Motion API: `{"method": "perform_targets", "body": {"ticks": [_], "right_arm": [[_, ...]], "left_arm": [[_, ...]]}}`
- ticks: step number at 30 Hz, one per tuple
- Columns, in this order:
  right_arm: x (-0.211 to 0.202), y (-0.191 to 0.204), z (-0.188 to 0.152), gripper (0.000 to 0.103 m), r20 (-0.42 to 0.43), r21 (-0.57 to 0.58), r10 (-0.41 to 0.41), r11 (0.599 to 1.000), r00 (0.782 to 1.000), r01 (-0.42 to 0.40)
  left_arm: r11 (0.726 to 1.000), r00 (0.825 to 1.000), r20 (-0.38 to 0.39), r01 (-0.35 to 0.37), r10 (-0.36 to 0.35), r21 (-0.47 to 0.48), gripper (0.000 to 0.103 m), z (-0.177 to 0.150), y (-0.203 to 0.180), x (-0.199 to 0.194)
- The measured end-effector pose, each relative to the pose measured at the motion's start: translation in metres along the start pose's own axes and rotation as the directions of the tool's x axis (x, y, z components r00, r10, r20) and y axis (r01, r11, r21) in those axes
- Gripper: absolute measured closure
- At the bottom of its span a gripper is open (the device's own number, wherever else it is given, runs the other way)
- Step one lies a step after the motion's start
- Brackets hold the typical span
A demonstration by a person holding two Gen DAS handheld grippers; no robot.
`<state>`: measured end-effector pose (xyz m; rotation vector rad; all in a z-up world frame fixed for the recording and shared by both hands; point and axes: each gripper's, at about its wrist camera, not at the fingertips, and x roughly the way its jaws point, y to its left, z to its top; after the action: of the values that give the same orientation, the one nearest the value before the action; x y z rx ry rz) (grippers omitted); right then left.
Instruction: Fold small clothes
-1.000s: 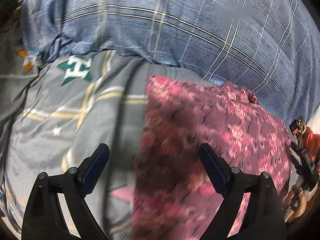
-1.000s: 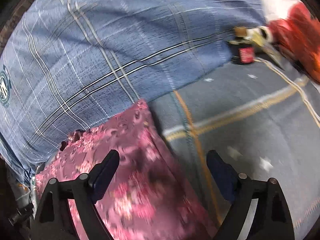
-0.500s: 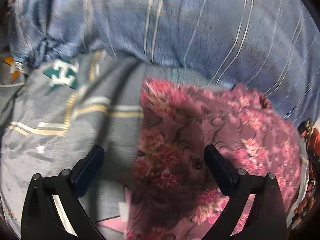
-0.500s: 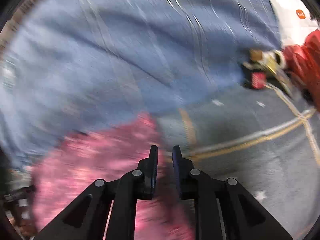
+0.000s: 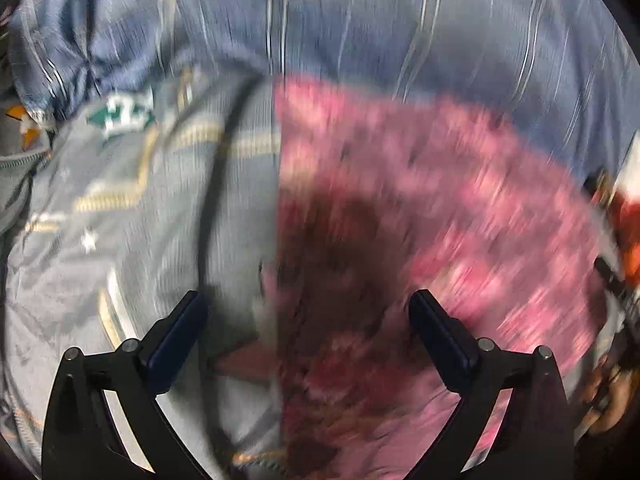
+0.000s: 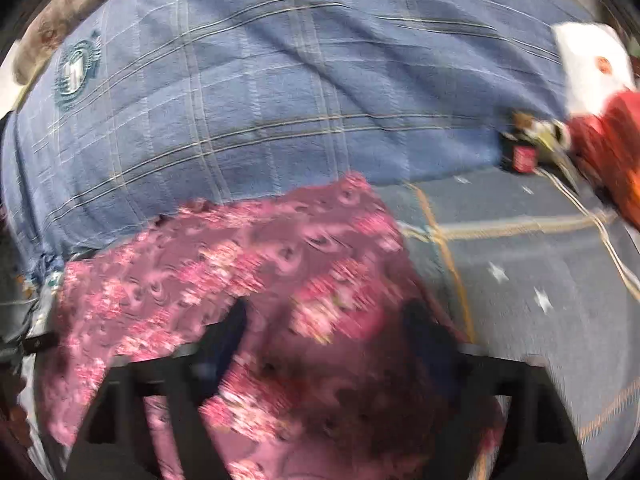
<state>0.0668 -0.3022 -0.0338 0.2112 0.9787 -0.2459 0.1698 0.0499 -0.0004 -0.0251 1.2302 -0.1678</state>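
Note:
A small pink floral garment (image 5: 440,200) lies flat on a grey bed sheet (image 5: 140,220), just in front of a blue plaid quilt (image 5: 360,20). My left gripper (image 5: 306,300) hangs over the garment's left edge. Its jaws are opening wide, with that edge and bare sheet below the gap and the pads touching nothing. In the right wrist view the garment (image 6: 240,248) fills the lower middle. Blurred by motion, my right gripper (image 6: 328,320) is above the cloth near its right side, jaws opening wide and gripping nothing.
The blue plaid quilt (image 6: 240,100) bulges along the far side. At the right stand a small dark bottle (image 6: 524,156), a white box (image 6: 588,56) and a red bundle (image 6: 612,140). Grey sheet (image 6: 520,280) shows right of the garment. A hand (image 5: 608,396) appears at the left wrist view's right edge.
The right gripper was nearly shut half a second ago and now stands wide; it has slid leftwards over the garment. The left gripper has sunk closer to the cloth and opened a little more.

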Motion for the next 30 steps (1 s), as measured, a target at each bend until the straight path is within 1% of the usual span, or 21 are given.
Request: {"method": "perform_targets", "body": {"ticks": [1,2,3,4,5,7,8,10,13,15,17,18,19,20,21,22,24,26,27,29,30], "right_arm": [[0.010,-0.002,-0.004,0.002,-0.041,-0.002,-0.015,1.000,0.999,0.015],[0.003,0.001,-0.007,0.003,0.009,-0.029,-0.028,0.999,1.000,0.029],[-0.001,0.007,-0.007,0.005,0.000,-0.047,-0.072,0.996,0.997,0.072],[-0.004,0.011,-0.008,0.006,-0.018,-0.040,-0.072,0.997,0.997,0.071],[-0.009,0.015,-0.010,0.008,-0.016,-0.030,-0.040,0.999,0.999,0.040],[-0.029,0.034,-0.020,0.009,0.021,-0.053,0.056,0.997,0.998,-0.055],[-0.040,0.046,-0.026,0.008,0.035,-0.082,0.083,0.993,0.996,-0.080],[-0.057,0.087,-0.049,0.008,0.041,-0.204,0.161,0.967,0.986,-0.149],[-0.071,0.145,-0.081,0.008,-0.011,-0.375,0.261,0.894,0.965,-0.246],[-0.076,0.193,-0.111,0.008,-0.072,-0.522,0.309,0.798,0.948,-0.300],[-0.080,0.225,-0.135,0.008,-0.098,-0.620,0.326,0.719,0.940,-0.314],[-0.081,0.240,-0.147,0.008,-0.099,-0.663,0.324,0.683,0.941,-0.305],[-0.080,0.254,-0.158,0.008,-0.089,-0.702,0.303,0.657,0.949,-0.275],[-0.076,0.263,-0.164,0.008,-0.086,-0.725,0.281,0.640,0.956,-0.253],[-0.069,0.274,-0.171,0.008,-0.100,-0.755,0.260,0.609,0.960,-0.243],[-0.067,0.280,-0.174,0.008,-0.086,-0.772,0.256,0.594,0.963,-0.227],[-0.069,0.289,-0.177,0.007,-0.008,-0.795,0.277,0.581,0.961,-0.174],[-0.065,0.298,-0.174,0.008,0.034,-0.804,0.266,0.580,0.963,-0.132],[-0.061,0.300,-0.169,0.011,0.057,-0.795,0.266,0.595,0.962,-0.118],[-0.055,0.301,-0.159,0.047,0.044,-0.777,0.273,0.614,0.961,-0.139],[-0.050,0.300,-0.148,0.088,0.021,-0.756,0.265,0.635,0.964,-0.158]], "left_arm": [[1.000,1.000,0.025,-0.006,0.006,0.021,0.000,-0.004,-0.001,-0.001],[0.999,0.998,0.049,-0.027,0.025,0.043,0.000,-0.007,-0.004,-0.006],[0.998,0.999,0.034,-0.037,0.035,0.057,0.000,-0.010,-0.005,-0.009],[0.998,1.000,0.016,-0.025,0.024,0.062,0.000,-0.011,-0.006,-0.013],[0.998,1.000,0.023,-0.008,0.006,0.063,0.000,-0.011,-0.003,-0.019],[0.998,0.997,0.068,-0.027,0.023,0.055,0.000,-0.011,0.006,-0.036],[0.998,0.996,0.084,-0.040,0.036,0.042,0.000,-0.010,0.012,-0.043],[0.999,0.996,0.081,-0.033,0.033,0.000,0.000,-0.009,0.028,-0.051],[0.997,0.998,0.065,0.018,-0.013,-0.077,0.000,-0.007,0.056,-0.055],[0.993,0.998,0.058,0.036,-0.030,-0.115,0.000,-0.009,0.068,-0.057],[0.988,0.998,0.055,0.052,-0.044,-0.146,0.000,-0.012,0.079,-0.059],[0.986,0.998,0.050,0.054,-0.046,-0.156,0.000,-0.014,0.083,-0.060],[0.985,0.998,0.043,0.057,-0.050,-0.164,0.000,-0.017,0.086,-0.061],[0.984,0.998,0.036,0.061,-0.056,-0.170,0.000,-0.020,0.090,-0.062],[0.982,0.998,0.033,0.067,-0.062,-0.177,0.000,-0.020,0.094,-0.061],[0.979,0.997,0.034,0.075,-0.070,-0.188,0.000,-0.021,0.098,-0.062],[0.974,0.996,0.035,0.087,-0.082,-0.210,0.000,-0.024,0.106,-0.060],[0.966,0.995,0.031,0.103,-0.098,-0.237,0.000,-0.023,0.110,-0.059],[0.962,0.994,0.029,0.113,-0.109,-0.248,0.000,-0.022,0.113,-0.059],[0.955,0.991,0.026,0.133,-0.131,-0.264,0.000,-0.020,0.114,-0.060],[0.954,0.990,0.026,0.141,-0.139,-0.264,0.000,-0.018,0.114,-0.060]]}}
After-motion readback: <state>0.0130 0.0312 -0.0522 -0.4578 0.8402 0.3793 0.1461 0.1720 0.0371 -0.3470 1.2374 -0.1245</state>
